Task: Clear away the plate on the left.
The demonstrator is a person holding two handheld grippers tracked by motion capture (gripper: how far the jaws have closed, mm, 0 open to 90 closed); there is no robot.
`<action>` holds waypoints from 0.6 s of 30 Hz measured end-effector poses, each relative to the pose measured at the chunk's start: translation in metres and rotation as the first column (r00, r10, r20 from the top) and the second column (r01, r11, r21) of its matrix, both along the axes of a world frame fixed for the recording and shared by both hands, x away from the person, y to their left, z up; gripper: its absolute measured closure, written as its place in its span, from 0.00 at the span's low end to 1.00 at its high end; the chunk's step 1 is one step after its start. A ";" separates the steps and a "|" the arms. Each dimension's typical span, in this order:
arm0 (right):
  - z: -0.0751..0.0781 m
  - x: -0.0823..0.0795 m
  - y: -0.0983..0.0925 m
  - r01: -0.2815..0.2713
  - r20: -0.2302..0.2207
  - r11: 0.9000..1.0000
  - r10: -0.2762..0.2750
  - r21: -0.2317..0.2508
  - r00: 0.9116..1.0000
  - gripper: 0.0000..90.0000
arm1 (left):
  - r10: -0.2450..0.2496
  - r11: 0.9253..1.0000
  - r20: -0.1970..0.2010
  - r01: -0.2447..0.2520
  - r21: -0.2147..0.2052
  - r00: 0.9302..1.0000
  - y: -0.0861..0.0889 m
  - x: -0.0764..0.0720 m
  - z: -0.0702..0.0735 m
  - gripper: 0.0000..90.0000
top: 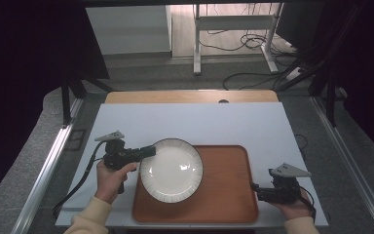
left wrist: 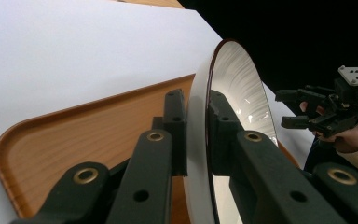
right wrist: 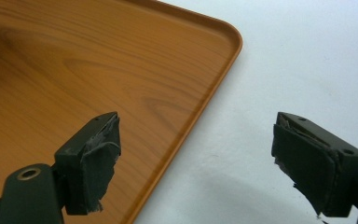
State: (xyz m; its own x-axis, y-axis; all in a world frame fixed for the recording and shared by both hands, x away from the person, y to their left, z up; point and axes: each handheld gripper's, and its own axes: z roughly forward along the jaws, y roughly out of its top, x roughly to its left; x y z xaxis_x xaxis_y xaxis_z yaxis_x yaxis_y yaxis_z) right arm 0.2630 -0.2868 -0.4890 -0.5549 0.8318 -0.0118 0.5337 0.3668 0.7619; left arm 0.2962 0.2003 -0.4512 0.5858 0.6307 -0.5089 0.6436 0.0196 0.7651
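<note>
White china with a thin dark edge: the plate (top: 171, 170) sits over the left half of the wooden tray (top: 224, 195), and its left edge reaches past the tray's side. My left claw (top: 146, 151) comes in from the left and pinches the plate's rim at its upper left, one jaw on the underside and one on the inner face. In the left gripper view the plate (left wrist: 235, 88) rises edge-on between my two jaws, with the tray (left wrist: 74, 135) spread out beyond it and the white counter (left wrist: 74, 56) behind. My left hand (top: 111, 178) wraps the handle just outside the tray's left edge.

My right claw (top: 257, 191) hovers at the tray's right edge, well apart from the plate, with my right hand (top: 294, 207) gripping it near the counter's (top: 190, 122) front right corner. Its jaws stand spread wide and hold nothing. In the right gripper view one jaw hangs over the tray (right wrist: 98, 70) and the other over the bare counter (right wrist: 298, 56), so the tray's rounded corner and rim lie between them. From the left gripper view I also see my right claw (left wrist: 286, 108) farther off, open.
</note>
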 end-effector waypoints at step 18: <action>0.000 0.000 -0.001 0.009 -0.002 1.000 -0.009 0.005 1.000 0.18 | -0.051 0.999 -0.015 0.052 0.012 0.999 -0.034 0.014 0.000 0.90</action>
